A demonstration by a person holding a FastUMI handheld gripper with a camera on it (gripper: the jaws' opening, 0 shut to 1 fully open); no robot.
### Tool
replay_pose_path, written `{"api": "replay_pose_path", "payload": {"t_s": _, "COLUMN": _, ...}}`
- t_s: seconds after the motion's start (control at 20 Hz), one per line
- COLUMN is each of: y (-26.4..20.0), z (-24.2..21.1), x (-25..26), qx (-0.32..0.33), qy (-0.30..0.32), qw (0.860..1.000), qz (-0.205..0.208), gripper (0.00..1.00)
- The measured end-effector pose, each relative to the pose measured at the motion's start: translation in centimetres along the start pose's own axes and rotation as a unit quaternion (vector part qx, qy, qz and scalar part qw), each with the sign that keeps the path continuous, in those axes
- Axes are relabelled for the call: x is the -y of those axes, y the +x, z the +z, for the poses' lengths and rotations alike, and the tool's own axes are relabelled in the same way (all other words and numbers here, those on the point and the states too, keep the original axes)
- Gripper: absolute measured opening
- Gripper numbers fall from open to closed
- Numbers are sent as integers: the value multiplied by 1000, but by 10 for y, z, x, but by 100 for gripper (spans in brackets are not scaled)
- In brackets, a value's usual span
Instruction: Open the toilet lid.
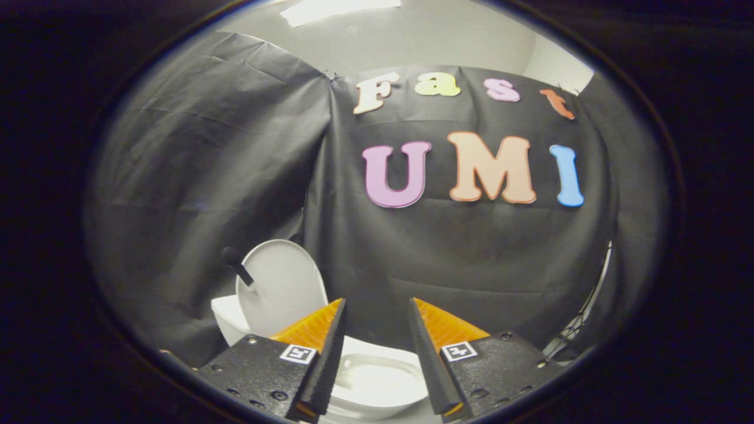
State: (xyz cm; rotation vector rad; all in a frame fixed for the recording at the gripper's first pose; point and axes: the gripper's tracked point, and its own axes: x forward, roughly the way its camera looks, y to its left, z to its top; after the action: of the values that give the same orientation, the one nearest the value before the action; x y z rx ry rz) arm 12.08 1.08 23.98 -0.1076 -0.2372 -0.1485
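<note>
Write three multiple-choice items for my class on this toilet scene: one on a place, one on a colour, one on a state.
1. Where is the toilet bowl?
A. Between and below the gripper's fingers
B. Far behind the cloth wall
C. Above the fingers

2. What colour is the toilet lid?
A. Black
B. White
C. Blue

3. What state is the lid in?
A. Shut flat
B. Raised upright
C. Removed

Answers: 1 A, the bowl's rim shows in the gap between the fingers. 2 B, the lid matches the white bowl. 3 B, it stands up, leaving the bowl uncovered; the gripper is open and holds nothing.
</note>
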Motion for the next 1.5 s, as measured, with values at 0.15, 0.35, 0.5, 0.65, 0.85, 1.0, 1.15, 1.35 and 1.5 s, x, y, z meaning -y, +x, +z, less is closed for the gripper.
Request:
{"api": "replay_pose_path", "payload": {"t_s": 0.15, "y": -30, "z": -26, "x": 29, "qx": -3, "qy": -15, "qw": 1000, "qz": -11, "gripper": 88}}
{"api": "replay_pose_path", "payload": {"t_s": 0.35, "y": -59, "z": -50, "x": 55, "qx": 14, "qy": -17, "qw": 1000, "qz": -19, "gripper": 96}}
{"api": "replay_pose_path", "payload": {"t_s": 0.5, "y": -71, "z": -78, "x": 61, "qx": 5, "qy": -4, "qw": 1000, "qz": -16, "gripper": 96}}
{"api": "replay_pose_path", "payload": {"t_s": 0.65, "y": -88, "z": -118, "x": 56, "qx": -51, "qy": 5, "qw": 999, "qz": 2, "gripper": 96}}
{"api": "replay_pose_path", "payload": {"t_s": 0.85, "y": -109, "z": -155, "x": 59, "qx": -95, "qy": 15, "qw": 995, "qz": 11, "gripper": 97}}
{"api": "replay_pose_path", "payload": {"t_s": 1.0, "y": -124, "z": -186, "x": 57, "qx": -125, "qy": 22, "qw": 992, "qz": 14, "gripper": 97}}
{"api": "replay_pose_path", "payload": {"t_s": 1.15, "y": -139, "z": -212, "x": 54, "qx": -151, "qy": 19, "qw": 988, "qz": 20, "gripper": 97}}
{"api": "replay_pose_path", "payload": {"t_s": 1.35, "y": -150, "z": -237, "x": 53, "qx": -175, "qy": 11, "qw": 984, "qz": 24, "gripper": 97}}
{"api": "replay_pose_path", "payload": {"t_s": 1.5, "y": -154, "z": -247, "x": 49, "qx": -194, "qy": 23, "qw": 980, "qz": 28, "gripper": 97}}
